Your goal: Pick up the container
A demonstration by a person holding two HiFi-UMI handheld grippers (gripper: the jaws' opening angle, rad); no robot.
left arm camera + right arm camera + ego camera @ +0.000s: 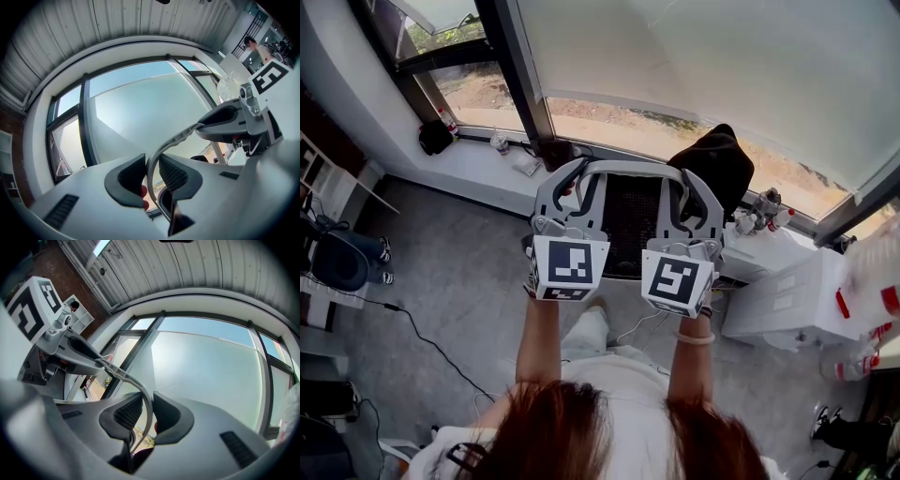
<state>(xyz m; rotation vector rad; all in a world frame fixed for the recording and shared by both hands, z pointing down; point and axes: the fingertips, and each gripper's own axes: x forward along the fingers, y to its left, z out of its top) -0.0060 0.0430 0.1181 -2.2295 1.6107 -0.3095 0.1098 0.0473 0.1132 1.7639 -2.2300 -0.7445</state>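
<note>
The container point(630, 217) is a dark mesh basket with a thin pale hoop handle point(628, 167), held up in front of the window. My left gripper point(578, 178) is shut on the left end of that handle, and my right gripper point(684, 183) is shut on its right end. In the left gripper view the ribbed pads point(174, 172) pinch the pale handle point(161, 149), which arches across to the right gripper point(224, 123). The right gripper view shows the same handle point(140, 389) clamped between its pads point(127, 412), running over to the left gripper point(77, 351).
A large window point(694, 66) with dark frames lies ahead, with small items point(500, 142) on its sill. White cabinets point(792, 295) with bottles stand at the right, and a black chair back point(717, 164) behind the basket. A cable point(412, 328) runs over the grey floor at the left.
</note>
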